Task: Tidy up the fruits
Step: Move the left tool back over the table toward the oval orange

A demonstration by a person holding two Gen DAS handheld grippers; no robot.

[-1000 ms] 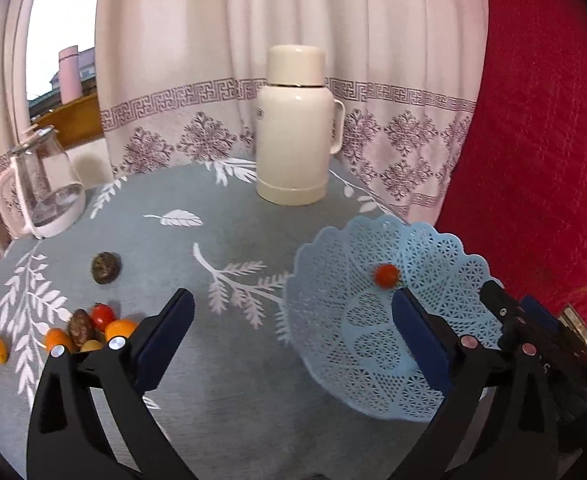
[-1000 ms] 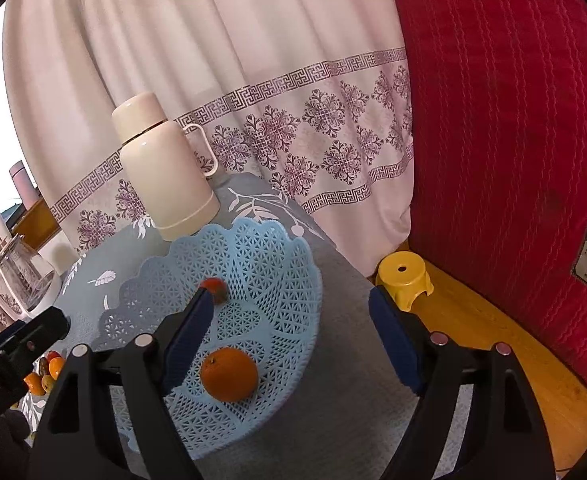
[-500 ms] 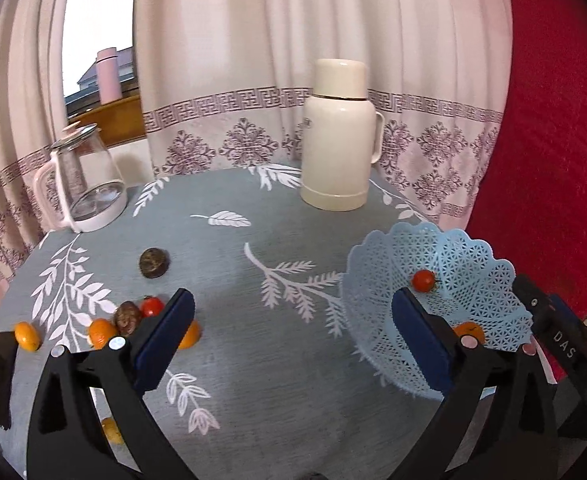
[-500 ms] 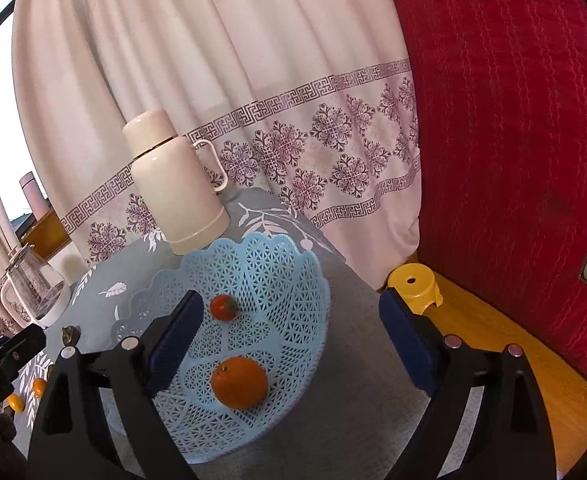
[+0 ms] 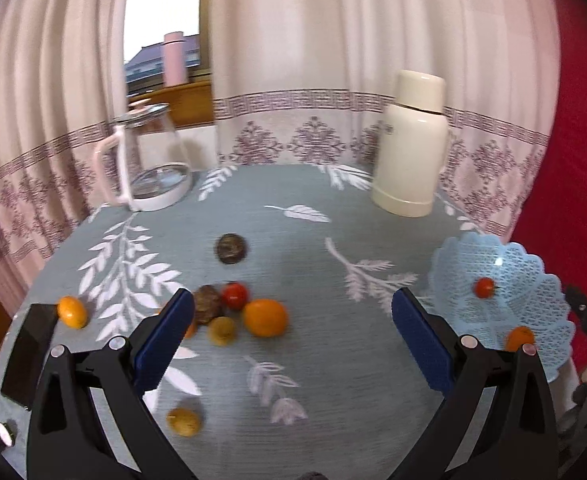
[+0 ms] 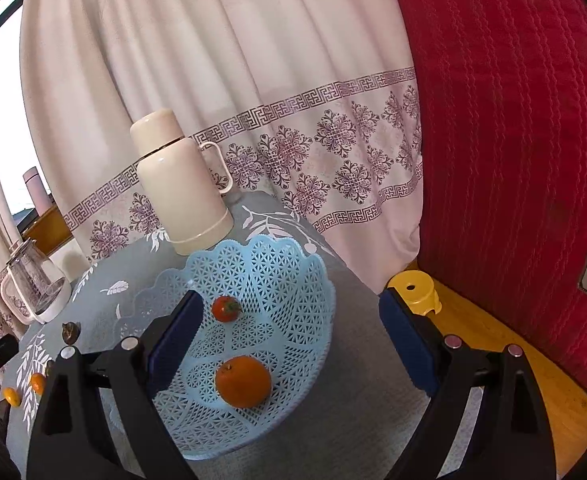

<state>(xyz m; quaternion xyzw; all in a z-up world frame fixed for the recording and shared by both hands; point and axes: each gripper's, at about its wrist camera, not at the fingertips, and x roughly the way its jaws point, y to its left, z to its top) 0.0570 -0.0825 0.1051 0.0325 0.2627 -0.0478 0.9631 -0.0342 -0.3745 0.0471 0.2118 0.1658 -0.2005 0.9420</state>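
Note:
A light blue lattice bowl (image 6: pixel 293 280) holds an orange (image 6: pixel 243 381) and a small red tomato (image 6: pixel 225 309); the bowl (image 5: pixel 533 280) shows at the right in the left wrist view. Loose fruit lies on the grey tablecloth: an orange (image 5: pixel 265 317), a red tomato (image 5: pixel 235 295), a brown fruit (image 5: pixel 207 309), a yellowish fruit (image 5: pixel 221 330), a dark round fruit (image 5: pixel 231 248), a small orange (image 5: pixel 71 311) and a yellow fruit (image 5: pixel 183 421). My left gripper (image 5: pixel 293 342) is open and empty above the table near the cluster. My right gripper (image 6: pixel 289 344) is open and empty over the bowl.
A cream thermos (image 5: pixel 411 148) stands at the back right and a glass kettle (image 5: pixel 149 160) at the back left. A black device (image 5: pixel 29 356) lies at the table's left edge. A yellow stool (image 6: pixel 413 296) stands on the floor beside a red wall.
My left gripper has swung left, away from the bowl and toward the loose fruit cluster. My right gripper has drawn back and risen slightly above the bowl. Both stay open.

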